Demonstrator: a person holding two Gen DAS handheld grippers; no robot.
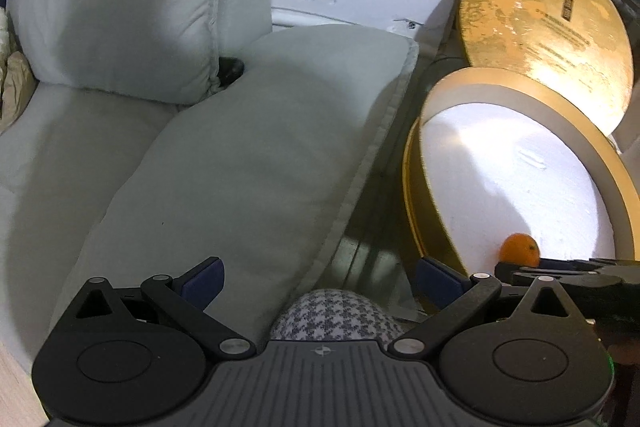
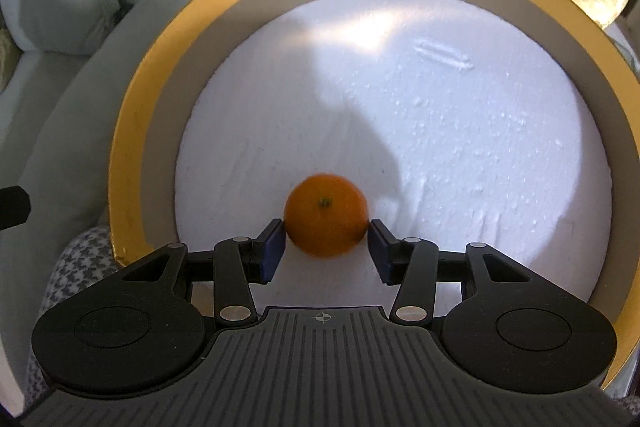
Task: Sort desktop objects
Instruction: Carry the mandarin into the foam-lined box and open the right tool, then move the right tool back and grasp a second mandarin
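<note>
A small orange (image 2: 326, 221) rests on the white foam floor (image 2: 440, 147) of a round gold box (image 2: 132, 147), close to its near wall. My right gripper (image 2: 326, 231) points down into the box with the orange between its blue pads (image 2: 274, 247). The pads stand just off the fruit's sides, so the gripper is open. The left wrist view shows the same orange (image 1: 519, 250) at the right, inside the box (image 1: 424, 227). My left gripper (image 1: 320, 267) hangs wide open over a grey cushion, left of the box, with nothing between its fingers.
The box's gold lid (image 1: 544, 27) leans upright behind the box against a white wall. Grey sofa cushions (image 1: 240, 167) fill the left side. A houndstooth-patterned fabric (image 1: 336, 315) lies under the left gripper, beside the box's near edge.
</note>
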